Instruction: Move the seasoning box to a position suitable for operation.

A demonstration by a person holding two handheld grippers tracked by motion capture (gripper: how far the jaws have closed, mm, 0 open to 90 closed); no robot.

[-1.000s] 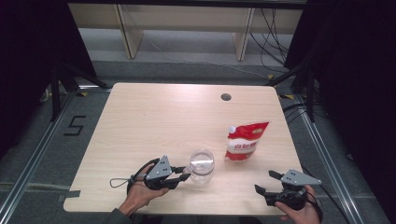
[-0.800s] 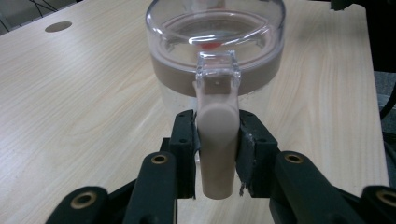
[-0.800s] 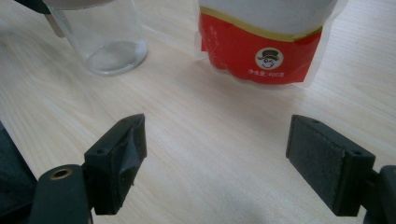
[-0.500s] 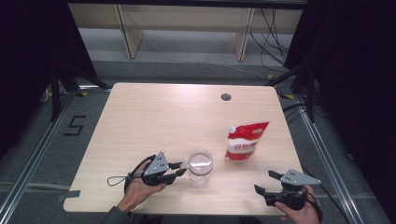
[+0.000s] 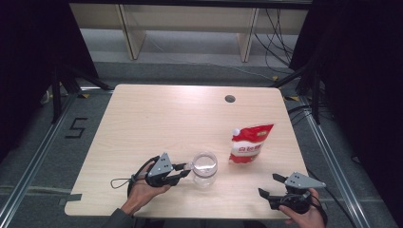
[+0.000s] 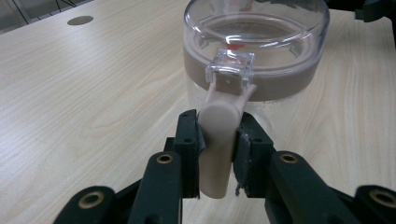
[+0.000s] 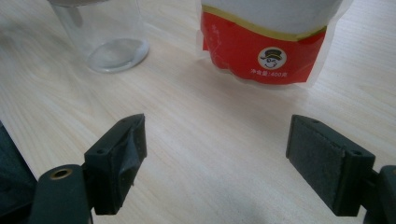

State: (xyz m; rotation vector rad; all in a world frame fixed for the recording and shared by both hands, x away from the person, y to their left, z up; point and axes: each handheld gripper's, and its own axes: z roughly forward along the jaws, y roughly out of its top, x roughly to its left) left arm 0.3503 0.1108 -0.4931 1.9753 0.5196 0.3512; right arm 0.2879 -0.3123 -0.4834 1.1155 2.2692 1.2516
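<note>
Near edge of table: right gripper, jaws wide apart and empty, unmoved since the earlier frame. Left gripper, jaws clamped on the beige handle of the clear lidded jar, has edged slightly right with it. Beyond, unchanged, the red-and-white pouch stands just right of the jar.

Both grippers are black, each topped by a grey three-cornered plate. The left gripper trails a thin looped black cable. Its fingers carry brass-ringed screw holes; the right gripper has dark, rough pads.
</note>
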